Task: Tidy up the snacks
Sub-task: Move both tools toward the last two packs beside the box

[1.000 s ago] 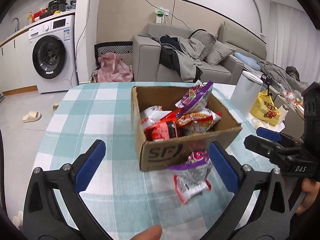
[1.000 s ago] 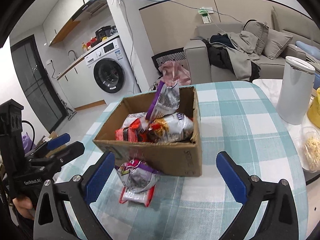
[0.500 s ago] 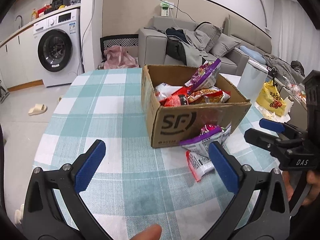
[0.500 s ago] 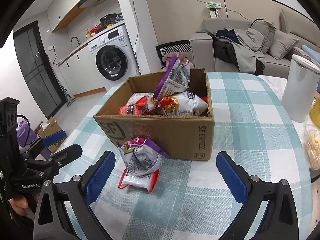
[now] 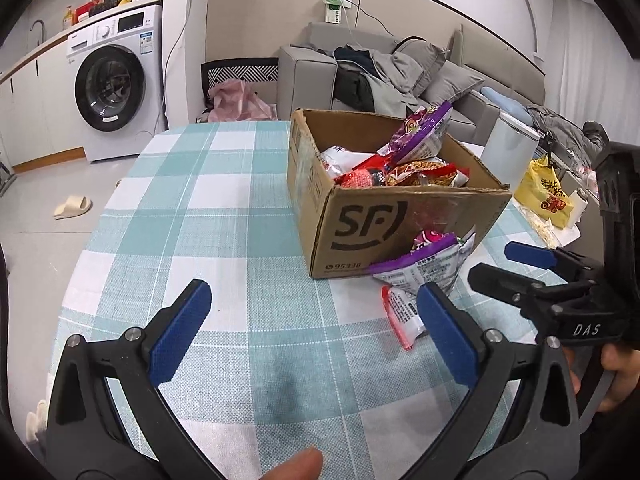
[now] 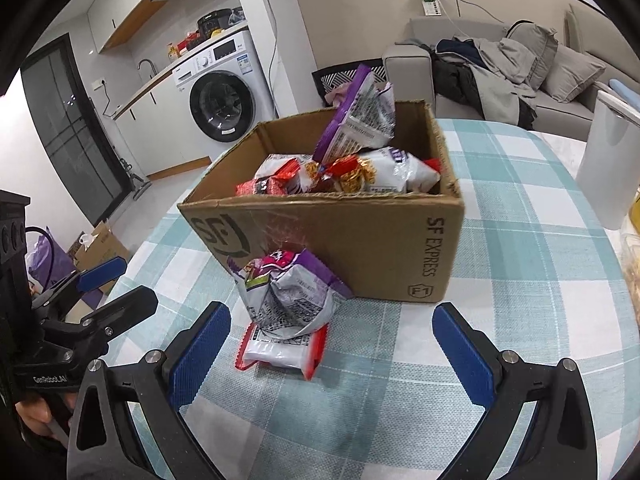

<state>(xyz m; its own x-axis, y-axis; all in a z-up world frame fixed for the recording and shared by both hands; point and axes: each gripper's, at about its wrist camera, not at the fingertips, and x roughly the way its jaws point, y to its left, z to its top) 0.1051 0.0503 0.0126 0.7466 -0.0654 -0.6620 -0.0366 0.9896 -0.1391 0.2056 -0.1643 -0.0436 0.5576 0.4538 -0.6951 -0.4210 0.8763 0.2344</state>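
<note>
A brown cardboard box (image 5: 400,236) (image 6: 360,236) marked SF stands on the checked tablecloth, filled with several snack bags; a purple bag (image 5: 424,132) (image 6: 360,108) sticks up out of it. Against the box's front leans a purple-and-silver snack bag (image 5: 424,264) (image 6: 288,292), lying on top of a red-edged white packet (image 5: 402,312) (image 6: 284,352). My left gripper (image 5: 312,332) hangs open above the cloth, to the left of the two loose packets. My right gripper (image 6: 332,352) is open just in front of them, nothing between its fingers.
A white cylindrical bin (image 6: 612,160) (image 5: 508,144) stands right of the box, with a yellow bag (image 5: 548,196) beyond it. Behind the table are a grey sofa (image 5: 380,76) with clothes and a washing machine (image 5: 116,88). A hand holds each gripper's handle.
Both grippers have pulled back and lowered toward the table, so the box and loose packets now sit farther ahead. Both stay open. The packets have not moved.
</note>
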